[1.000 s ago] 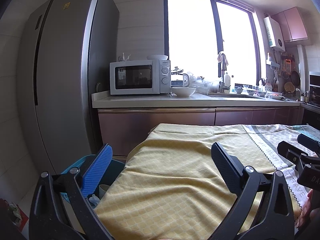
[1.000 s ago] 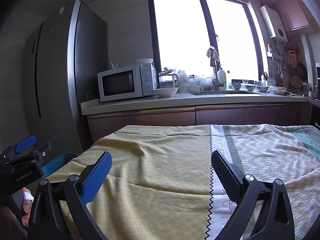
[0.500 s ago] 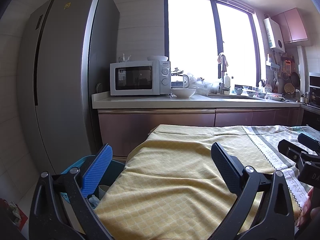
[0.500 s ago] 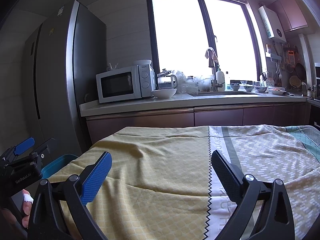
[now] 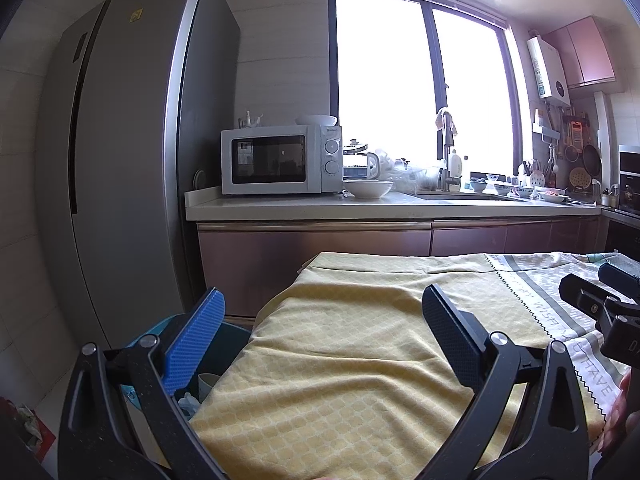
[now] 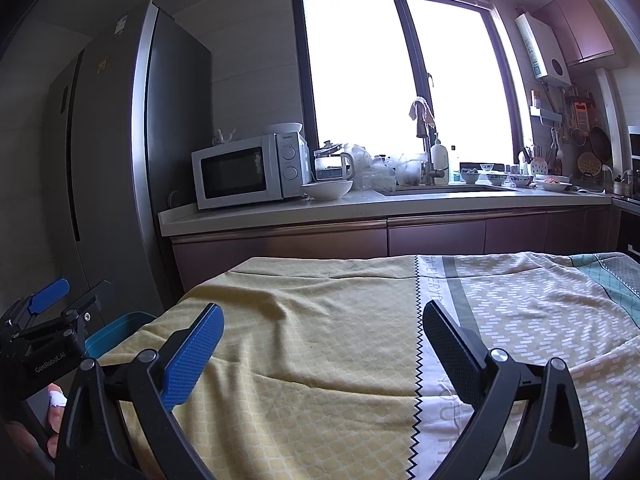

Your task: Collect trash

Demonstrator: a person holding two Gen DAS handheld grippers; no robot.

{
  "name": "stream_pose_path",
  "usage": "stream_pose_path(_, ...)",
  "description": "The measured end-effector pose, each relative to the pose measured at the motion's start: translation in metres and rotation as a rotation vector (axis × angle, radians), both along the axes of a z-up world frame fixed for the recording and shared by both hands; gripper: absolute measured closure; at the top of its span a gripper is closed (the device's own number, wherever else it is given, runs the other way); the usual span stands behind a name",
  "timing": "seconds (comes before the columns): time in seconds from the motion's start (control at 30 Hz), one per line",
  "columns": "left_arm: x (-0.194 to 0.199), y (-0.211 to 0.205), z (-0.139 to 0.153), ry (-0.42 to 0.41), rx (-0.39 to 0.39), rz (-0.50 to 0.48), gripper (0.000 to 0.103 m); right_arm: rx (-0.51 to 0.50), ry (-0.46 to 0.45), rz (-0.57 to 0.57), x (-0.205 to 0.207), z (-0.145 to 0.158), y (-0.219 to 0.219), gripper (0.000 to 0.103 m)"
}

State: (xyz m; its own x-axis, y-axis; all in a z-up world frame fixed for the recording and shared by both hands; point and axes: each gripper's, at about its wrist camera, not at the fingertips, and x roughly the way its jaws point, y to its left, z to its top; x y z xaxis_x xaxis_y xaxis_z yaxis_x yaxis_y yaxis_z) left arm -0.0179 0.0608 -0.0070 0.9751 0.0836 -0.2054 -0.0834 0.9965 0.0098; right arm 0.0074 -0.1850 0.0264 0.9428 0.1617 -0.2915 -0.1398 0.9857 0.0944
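Note:
My left gripper point(image 5: 322, 294) is open and holds nothing, hovering over the near left corner of a table under a yellow patterned cloth point(image 5: 340, 360). Below that corner stands a blue bin point(image 5: 176, 326); inside it I see a pale cup point(image 5: 208, 380) and some crumpled whitish scraps point(image 5: 188, 400). My right gripper point(image 6: 323, 308) is also open and bare, over the middle of the cloth point(image 6: 320, 340). It shows at the right edge of the left wrist view as the right gripper point(image 5: 596, 284). In the right wrist view the left gripper point(image 6: 80, 292) sits beside the bin point(image 6: 116, 332). No loose trash shows on the cloth.
A tall grey fridge point(image 5: 120, 160) stands left of the bin. Behind the table runs a counter point(image 5: 400, 208) with a white microwave point(image 5: 280, 160), a white bowl point(image 5: 368, 189), a kettle and a sink. Something red and crumpled lies on the floor point(image 5: 28, 420). A person's fingers point(image 6: 56, 404) hold the left gripper.
Hardly anything: the right wrist view has drifted slightly, so the table sits a little lower in frame. Both grippers stay open with nothing in them.

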Motion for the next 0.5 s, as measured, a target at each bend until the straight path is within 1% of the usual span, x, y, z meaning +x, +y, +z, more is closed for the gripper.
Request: stream_pose_path(0.5,-0.0002,0.0006,0.0004,0.005,-0.006,0.011,0.006,0.002,-0.002,0.003,-0.0005,0.0015,0.0017,0.007)
